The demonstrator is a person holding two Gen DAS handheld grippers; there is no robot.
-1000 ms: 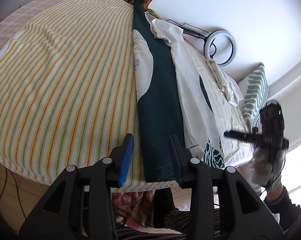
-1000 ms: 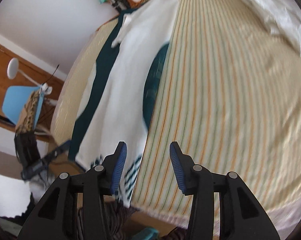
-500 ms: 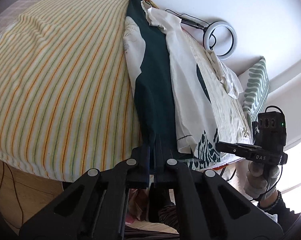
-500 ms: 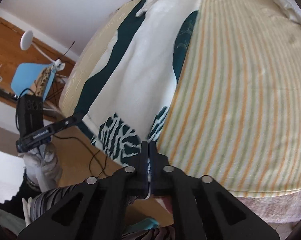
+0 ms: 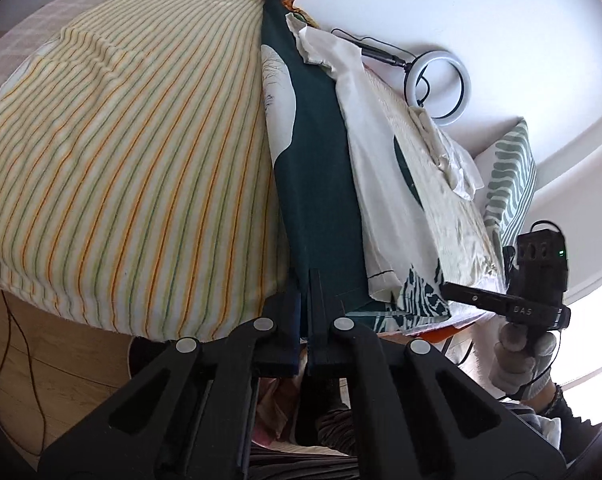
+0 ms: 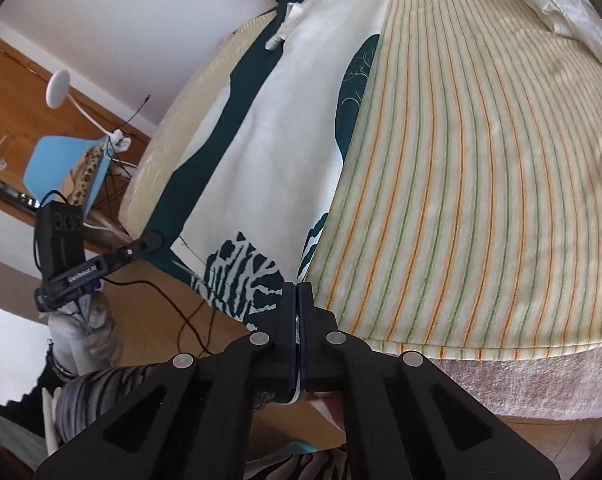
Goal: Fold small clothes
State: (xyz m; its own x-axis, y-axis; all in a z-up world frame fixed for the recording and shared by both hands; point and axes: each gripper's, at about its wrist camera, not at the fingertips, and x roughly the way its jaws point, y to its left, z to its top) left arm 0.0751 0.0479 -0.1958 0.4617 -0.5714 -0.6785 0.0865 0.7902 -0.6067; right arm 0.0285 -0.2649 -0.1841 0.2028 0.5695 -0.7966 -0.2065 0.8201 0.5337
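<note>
The green and white garment (image 5: 321, 184) lies in one long strip on the striped bed cover (image 5: 121, 168), its near hem at the bed's edge. The left gripper (image 5: 307, 284) is clenched on the dark green corner of this hem. The right gripper (image 6: 297, 296) is clenched on the other corner, by the patterned white part (image 6: 241, 272). Two grippers, one garment. Farther away, one crumpled white cloth (image 5: 445, 156) lies near one patterned pillow (image 5: 509, 184).

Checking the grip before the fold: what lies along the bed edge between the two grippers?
In the right wrist view, only the green-and-white garment's hem spans from the right gripper to the left gripper; nothing else.
</note>
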